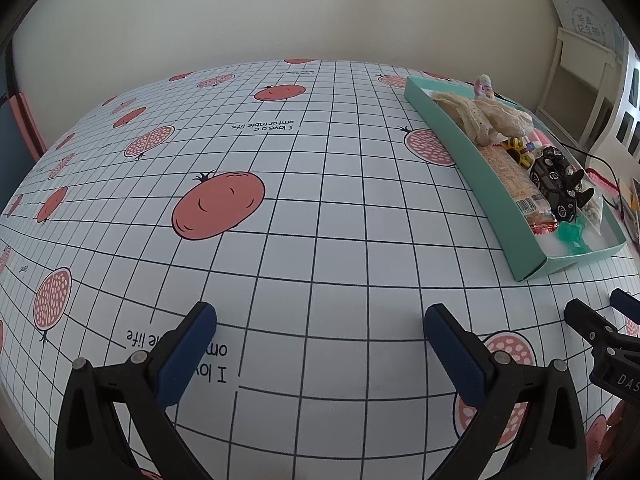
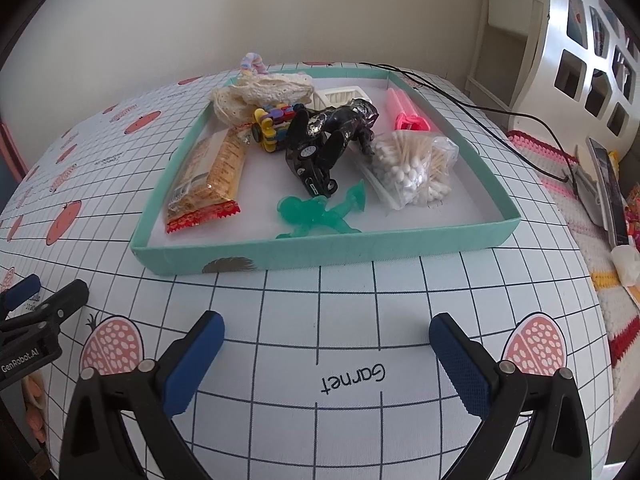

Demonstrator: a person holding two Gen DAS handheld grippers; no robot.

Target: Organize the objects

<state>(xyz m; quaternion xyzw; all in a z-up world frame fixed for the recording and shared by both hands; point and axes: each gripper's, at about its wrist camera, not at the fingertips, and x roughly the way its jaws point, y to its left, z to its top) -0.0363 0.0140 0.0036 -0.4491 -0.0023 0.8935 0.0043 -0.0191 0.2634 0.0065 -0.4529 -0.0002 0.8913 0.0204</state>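
Through the left wrist view we are looking across a worktop (image 1: 320, 200) covered in a white cloth with a dark grid, printed with red pomegranates and upside-down lettering. Our left tongs (image 1: 320, 356) are hanging over the near part of the cloth with their blue pads spread wide and nothing between them. A teal tray (image 1: 480, 184) is lying at the far right, running away from us, and it is holding the cream lace (image 1: 492, 118), a snack packet (image 1: 516, 184), a black toy car (image 1: 554, 176) and a green figure (image 1: 572, 236). The right tongs (image 1: 600, 312) are showing at the right edge, near the tray's near corner. A plain cream wall (image 1: 280, 12) is closing off the far side.

Through the right wrist view we are facing the tray (image 2: 320, 248) head on, just beyond our right tongs (image 2: 326, 352), which are also spread wide and gripping nothing. Inside, the snack packet (image 2: 208, 176) is lying at the left, the lace (image 2: 260, 88) at the far left, the toy car (image 2: 316, 148) in the middle, a bag of cotton swabs (image 2: 412, 164) to its right, pink clips (image 2: 404, 112) at the far right and the green figure (image 2: 316, 212) against the near wall. A black cable (image 2: 480, 100) is trailing off the worktop to the right, toward a striped crocheted cover (image 2: 580, 216) and a white shelf unit (image 2: 592, 52).
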